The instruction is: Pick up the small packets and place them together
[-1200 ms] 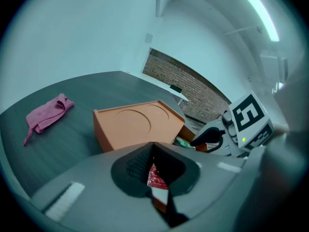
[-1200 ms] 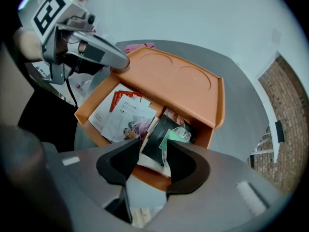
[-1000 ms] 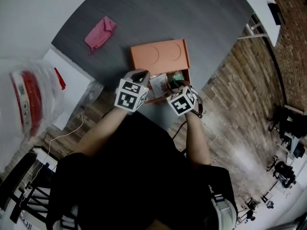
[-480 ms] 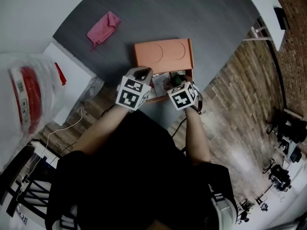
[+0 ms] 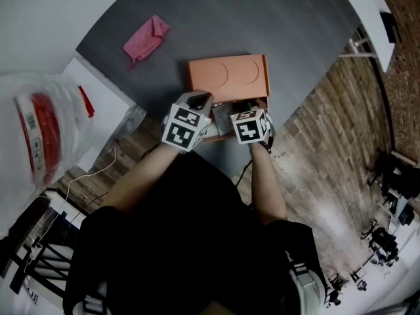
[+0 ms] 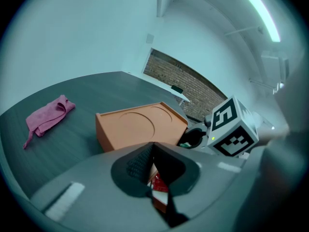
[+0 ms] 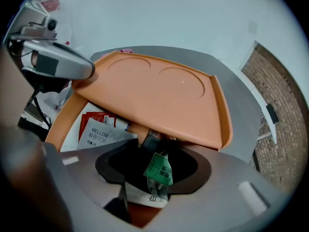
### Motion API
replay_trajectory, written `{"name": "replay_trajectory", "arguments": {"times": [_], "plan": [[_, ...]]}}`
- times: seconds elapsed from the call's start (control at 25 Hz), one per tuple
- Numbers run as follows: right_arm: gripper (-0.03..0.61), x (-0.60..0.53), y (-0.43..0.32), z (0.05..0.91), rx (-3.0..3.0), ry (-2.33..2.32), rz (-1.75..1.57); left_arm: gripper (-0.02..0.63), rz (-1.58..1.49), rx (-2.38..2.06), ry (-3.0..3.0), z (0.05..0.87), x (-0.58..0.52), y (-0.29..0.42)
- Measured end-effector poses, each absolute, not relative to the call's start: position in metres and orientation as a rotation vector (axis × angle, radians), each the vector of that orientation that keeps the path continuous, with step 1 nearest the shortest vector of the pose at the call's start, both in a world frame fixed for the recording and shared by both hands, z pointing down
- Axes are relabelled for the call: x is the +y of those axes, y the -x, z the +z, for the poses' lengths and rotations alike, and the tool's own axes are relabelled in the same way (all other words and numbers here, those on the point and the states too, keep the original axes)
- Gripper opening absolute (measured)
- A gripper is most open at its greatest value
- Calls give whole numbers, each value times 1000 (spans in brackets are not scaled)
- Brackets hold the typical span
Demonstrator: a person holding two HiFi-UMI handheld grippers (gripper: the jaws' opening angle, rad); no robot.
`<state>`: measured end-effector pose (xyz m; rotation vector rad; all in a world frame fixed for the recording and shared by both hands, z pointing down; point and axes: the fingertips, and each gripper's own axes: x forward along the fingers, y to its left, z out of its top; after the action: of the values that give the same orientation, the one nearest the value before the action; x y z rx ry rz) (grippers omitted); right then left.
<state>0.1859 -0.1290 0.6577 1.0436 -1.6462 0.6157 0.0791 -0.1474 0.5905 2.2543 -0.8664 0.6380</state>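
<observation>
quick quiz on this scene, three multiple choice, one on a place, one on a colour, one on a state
1. Where is the pink cloth?
A) on the dark table, apart from the orange box
B) inside that box
C) under the right claw

2. What colour is the label on the packet between the right claw jaws?
A) blue
B) yellow
C) green

3. How do the left claw jaws stand?
A) wide apart
B) together
C) clamped on the cloth

Answers: 1 A, the head view shows it alone on the table; 2 C, the right gripper view shows a green label; 3 B, the left gripper view shows the pads meeting.
</observation>
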Motion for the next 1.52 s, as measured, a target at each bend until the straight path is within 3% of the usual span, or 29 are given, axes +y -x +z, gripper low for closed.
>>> {"name": "replay_trajectory", "arguments": {"times": [0.24, 0.56, 0.68, 0.84, 1.16, 1.4, 1.52], "plan": [[209, -111, -190, 660, -1645, -995, 639, 0, 635, -864, -2254, 591, -148, -78], [322, -101, -202, 664, -1590, -985, 650, 0, 626, -872, -2250, 590, -148, -77], [331, -101, -205, 668, -1566, -971, 691, 0, 629, -871, -2254, 590, -148, -77], [264, -98, -199, 670, -1585, -935, 736, 0, 631, -870, -2253, 591, -149, -78], [203, -92, -190, 668, -1616, -897, 701, 0, 621, -867, -2256, 590, -148, -78], [105, -91, -183, 655, -1678, -892, 716, 0, 620, -868, -2256, 589, -149, -78], [91, -90, -182, 648, -1698, -900, 731, 0, 619, -867, -2253, 590, -149, -77]]}}
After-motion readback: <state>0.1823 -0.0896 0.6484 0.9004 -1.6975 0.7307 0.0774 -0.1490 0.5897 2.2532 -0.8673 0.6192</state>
